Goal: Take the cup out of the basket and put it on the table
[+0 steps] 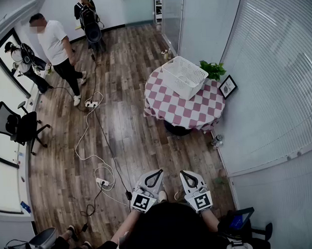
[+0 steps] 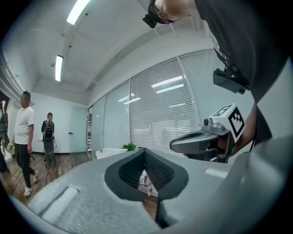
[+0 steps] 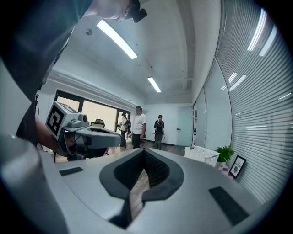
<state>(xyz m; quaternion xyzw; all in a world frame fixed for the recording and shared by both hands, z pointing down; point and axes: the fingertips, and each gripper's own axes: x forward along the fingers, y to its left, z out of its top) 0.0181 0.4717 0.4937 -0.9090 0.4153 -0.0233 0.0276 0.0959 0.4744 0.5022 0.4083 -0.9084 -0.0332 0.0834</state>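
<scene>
Both tools are held low and close to the person's body, side by side and pointing level toward the room; the left tool (image 2: 144, 152) has its jaws pressed together at the tips with nothing pinched between them, and the right tool (image 3: 144, 151) is likewise pressed together and empty; well ahead of them stands a round bench (image 1: 189, 114) under a red-and-white checked cloth, close to the wall of blinds (image 1: 276, 66); the white basket (image 1: 184, 77) sits on the far left part of the bench top, near its edge, with its open side up; the cup cannot be made out in any view, so whether it lies inside the basket cannot be told; a green plant (image 1: 213, 69) stands just beside the basket on the blinds' side, and a small framed picture (image 1: 227, 86) leans at the right edge of the bench; a wooden floor (image 1: 136, 142) stretches between the tools and the bench; left of that stretch, cables (image 1: 90, 134) trail in loops between two power strips (image 1: 92, 104); a dark base (image 1: 176, 129) shows under the cloth; a bottle (image 1: 217, 140) stands by the wall near the bench's foot; farther off, a person in a white shirt (image 1: 55, 42) stands on the floor with two more people near, and an office chair (image 1: 17, 126) sits by the left wall.
</scene>
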